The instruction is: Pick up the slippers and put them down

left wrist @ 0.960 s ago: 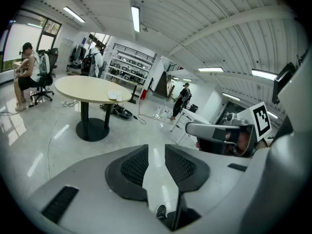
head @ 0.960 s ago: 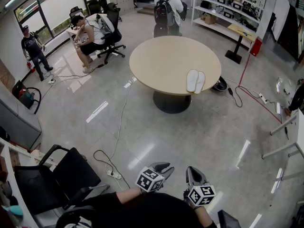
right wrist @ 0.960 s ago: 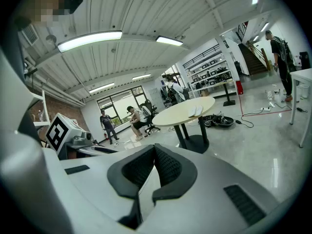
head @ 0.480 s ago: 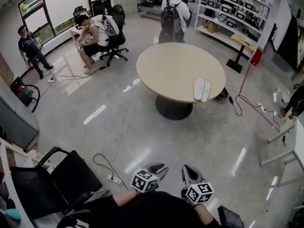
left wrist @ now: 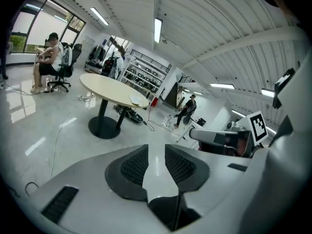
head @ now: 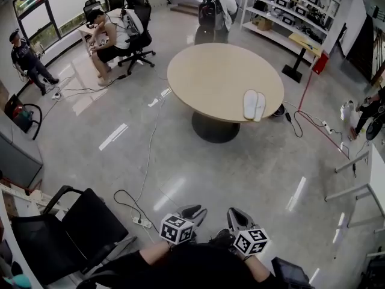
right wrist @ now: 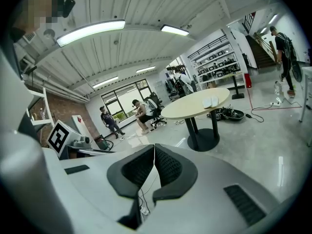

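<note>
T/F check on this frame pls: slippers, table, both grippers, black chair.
1. The slippers lie on the round table. True.
2. The right gripper holds a slipper. False: its jaws are shut on nothing, far from the table.
3. The slippers lie side by side near the table's edge. True.
4. The black chair stands on the person's right. False: it is on the person's left.
5. The left gripper grips a cable. False: its jaws stand slightly apart with nothing between them.
</note>
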`<state>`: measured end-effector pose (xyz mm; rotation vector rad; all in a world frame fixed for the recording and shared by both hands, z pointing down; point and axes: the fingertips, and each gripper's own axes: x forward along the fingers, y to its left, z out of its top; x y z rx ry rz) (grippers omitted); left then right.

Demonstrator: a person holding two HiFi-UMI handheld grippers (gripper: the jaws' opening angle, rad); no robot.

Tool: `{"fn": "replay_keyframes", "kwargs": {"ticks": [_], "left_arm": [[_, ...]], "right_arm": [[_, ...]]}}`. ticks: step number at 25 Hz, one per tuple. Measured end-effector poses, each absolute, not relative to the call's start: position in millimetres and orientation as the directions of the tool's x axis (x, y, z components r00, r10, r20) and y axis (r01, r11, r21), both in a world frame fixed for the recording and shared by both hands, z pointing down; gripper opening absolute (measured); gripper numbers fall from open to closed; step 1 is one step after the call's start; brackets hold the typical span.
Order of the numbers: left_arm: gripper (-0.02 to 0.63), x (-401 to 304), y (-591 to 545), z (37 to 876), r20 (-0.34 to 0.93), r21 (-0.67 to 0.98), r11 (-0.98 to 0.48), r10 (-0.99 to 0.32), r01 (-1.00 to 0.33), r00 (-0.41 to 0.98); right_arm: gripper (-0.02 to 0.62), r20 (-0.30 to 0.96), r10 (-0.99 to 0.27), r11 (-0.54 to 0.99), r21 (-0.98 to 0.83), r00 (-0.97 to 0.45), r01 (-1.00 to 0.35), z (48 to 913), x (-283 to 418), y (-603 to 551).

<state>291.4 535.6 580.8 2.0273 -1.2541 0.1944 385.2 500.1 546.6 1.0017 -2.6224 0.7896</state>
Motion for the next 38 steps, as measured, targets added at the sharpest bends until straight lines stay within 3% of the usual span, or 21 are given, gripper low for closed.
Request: {"fn": "replay_keyframes", "kwargs": {"ticks": [6,14,22,38], "left_arm": [[0.120,296.2,505.9,579.5,0.472,0.530,-0.257,-0.702,-0.808,0.533],[0.120,265.4,434.6,566.2,0.494,0.474,-0.189,-0.752,-0.860,0.437],[0.120,304.5,340.1,548.6,0.511,0.414,-0.179,-0.765,-0.892,0.391],[0.120,374.0,213.9,574.3,0.544,0.449,-0.283,-0.665,-0.847,0.511]], "right_arm": [[0.015,0.425,-0.535,0.632,-0.372,-0.730,-0.680,547.5,380.1,475.1],[0.015,0.369,-0.499,0.695,-0.371,-0.784,-0.616,534.7,354.9,391.0],[0.015,0.321,-0.457,0.753,-0.356,-0.829,-0.553,518.1,381.0,297.0],[0.015,0.372,-0.557,0.570,-0.479,-0.743,-0.668,559.2,459.7,174.1]]}}
